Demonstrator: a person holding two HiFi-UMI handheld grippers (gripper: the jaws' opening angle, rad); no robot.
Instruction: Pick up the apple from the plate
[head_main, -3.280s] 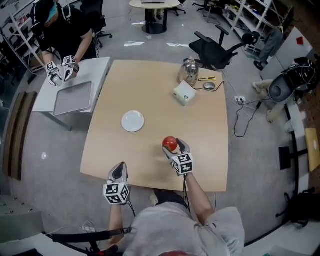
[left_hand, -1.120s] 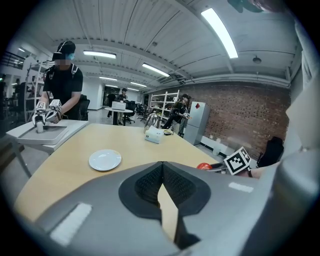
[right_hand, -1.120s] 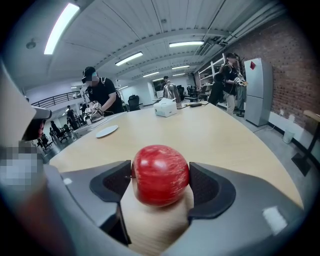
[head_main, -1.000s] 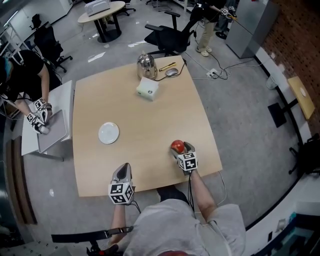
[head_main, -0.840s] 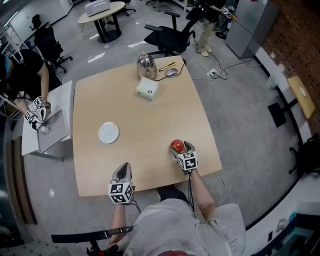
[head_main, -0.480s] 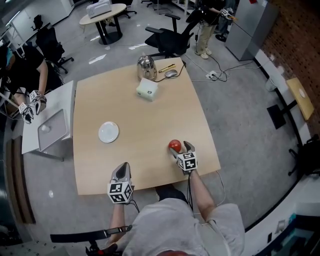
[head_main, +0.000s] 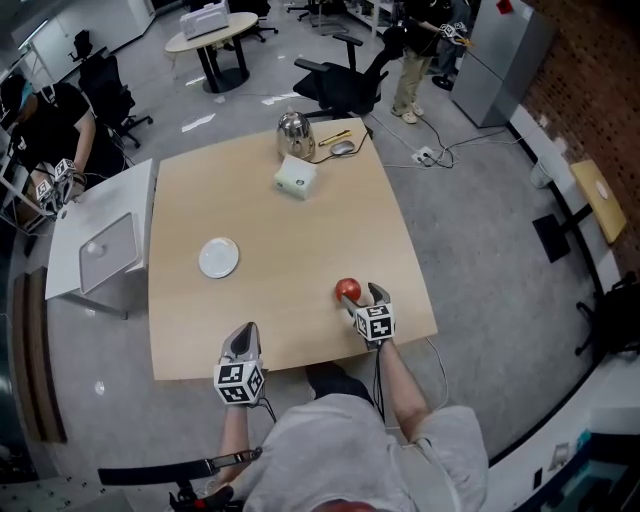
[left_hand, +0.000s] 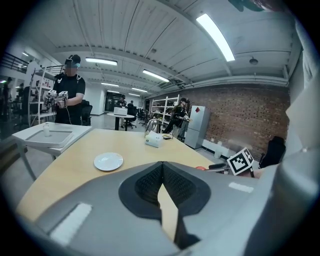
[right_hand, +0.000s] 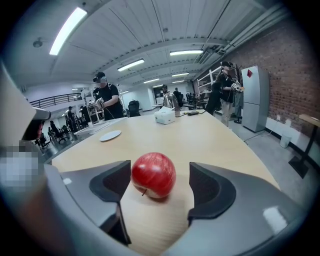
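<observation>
The apple (right_hand: 153, 175) was seen lying on the bare tabletop (head_main: 300, 230), not on the plate (head_main: 218, 257), which stood empty and well apart, toward the left. The fruit was tipped over, its stem pointing sideways and down. It was bracketed by the spread jaws of the right hand-held gripper (right_hand: 159, 186), and nothing was gripped. It sat off-centre, close against one pad, while a clear gap was left to the other.

A slip was judged the main risk. If the jaws were closed from this offset, the round, smooth apple could be pushed sideways or squeezed out forward before both pads bore on it. A roll was also to be feared, since the apple lay near the tabletop's near edge and could be sent over it by a nudge. A hard pinch could bruise the skin.

The left hand-held gripper (left_hand: 161, 187) was held low by the near edge, its jaws pressed together on nothing.

Whether the apple touched the nearer pad could not be told. Its underside was hidden. From the head view the right jaws were largely covered by the marker cube.
</observation>
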